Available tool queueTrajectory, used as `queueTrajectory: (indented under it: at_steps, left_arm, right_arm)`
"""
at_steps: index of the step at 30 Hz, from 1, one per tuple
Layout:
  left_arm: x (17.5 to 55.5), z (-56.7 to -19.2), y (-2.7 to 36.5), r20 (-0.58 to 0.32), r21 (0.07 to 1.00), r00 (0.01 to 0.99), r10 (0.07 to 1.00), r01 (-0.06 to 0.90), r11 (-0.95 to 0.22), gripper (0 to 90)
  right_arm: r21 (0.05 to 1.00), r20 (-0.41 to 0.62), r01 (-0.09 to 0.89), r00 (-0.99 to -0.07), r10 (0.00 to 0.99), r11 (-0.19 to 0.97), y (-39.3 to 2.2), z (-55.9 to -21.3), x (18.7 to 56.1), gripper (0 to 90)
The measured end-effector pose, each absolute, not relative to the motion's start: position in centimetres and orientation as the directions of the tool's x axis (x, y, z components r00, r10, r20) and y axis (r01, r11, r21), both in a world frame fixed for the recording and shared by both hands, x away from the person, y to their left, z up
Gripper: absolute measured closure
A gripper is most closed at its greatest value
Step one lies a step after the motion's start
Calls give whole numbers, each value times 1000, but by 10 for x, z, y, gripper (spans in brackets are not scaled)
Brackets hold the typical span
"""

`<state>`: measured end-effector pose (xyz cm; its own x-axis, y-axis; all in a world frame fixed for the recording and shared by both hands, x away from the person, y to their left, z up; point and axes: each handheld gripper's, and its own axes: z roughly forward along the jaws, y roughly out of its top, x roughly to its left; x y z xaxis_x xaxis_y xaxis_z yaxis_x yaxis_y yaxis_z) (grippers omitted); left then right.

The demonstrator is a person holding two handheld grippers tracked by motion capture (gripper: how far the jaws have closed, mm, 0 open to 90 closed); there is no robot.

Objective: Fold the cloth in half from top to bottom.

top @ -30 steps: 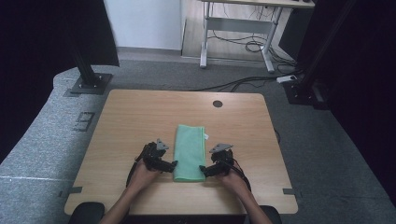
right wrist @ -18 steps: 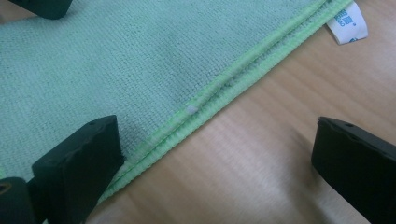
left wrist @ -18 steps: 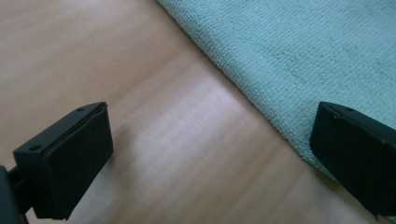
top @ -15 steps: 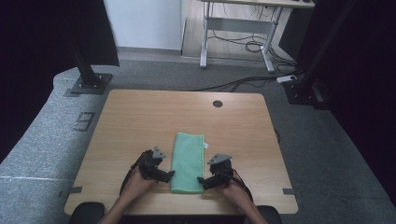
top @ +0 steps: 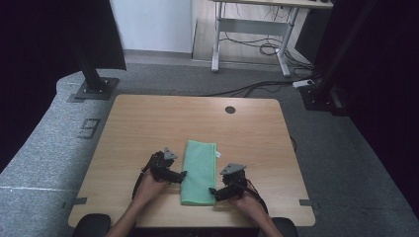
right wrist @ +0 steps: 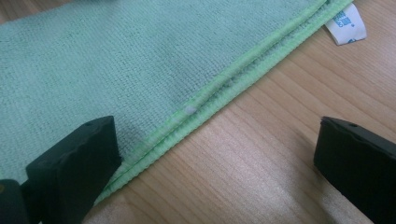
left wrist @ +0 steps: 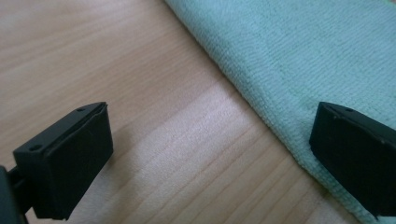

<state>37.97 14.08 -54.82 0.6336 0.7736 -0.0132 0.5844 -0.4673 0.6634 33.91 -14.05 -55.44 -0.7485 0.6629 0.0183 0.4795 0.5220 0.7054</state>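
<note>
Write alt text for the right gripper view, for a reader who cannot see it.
A folded green cloth lies flat on a wooden table, its stitched double edge running diagonally between the open black jaws of the right gripper. One jaw is over the cloth, the other over bare wood. A white care label sticks out at the cloth's far corner.

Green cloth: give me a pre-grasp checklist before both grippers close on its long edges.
1. Left gripper jaws open: ok.
2. Right gripper jaws open: ok.
3. Left jaws straddle the cloth's folded edge: ok, one jaw over cloth, one over wood.
4. Right jaws straddle the hemmed edge: ok.
5. Cloth lies flat on the table: ok.
6. Lower jaws under the cloth: cannot tell.
</note>
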Motion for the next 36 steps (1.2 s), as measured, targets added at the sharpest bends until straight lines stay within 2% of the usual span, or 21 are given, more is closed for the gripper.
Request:
queueTrajectory:
  at_steps: [17, 29, 30, 31, 32, 36]
  left_arm:
    - [378, -549, 140, -17, 664, 623, 782, 592, -457, 0]
    - [379, -549, 140, -15, 663, 628, 778, 589, -463, 0]
    - [379, -549, 140, -14, 663, 630, 777, 587, -464, 0]
    - [379, -549, 140, -14, 663, 630, 777, 587, -464, 0]
    - [379, -549, 140, -15, 663, 630, 777, 588, -464, 0]
    - [379, -549, 140, -14, 663, 632, 775, 586, -466, 0]
  right_arm:
    - [688, 12, 478, -760, 650, 546, -141, -545, 356, 27]
    - [705, 28, 519, -701, 712, 484, -136, -525, 406, 180]
    - [710, 36, 522, -698, 715, 473, -134, -522, 414, 232]
    - [710, 36, 522, -698, 715, 473, -134, -522, 414, 232]
    - [713, 40, 523, -695, 718, 467, -132, -520, 422, 274]
    - [714, 42, 529, -687, 726, 459, -127, -515, 437, 341]
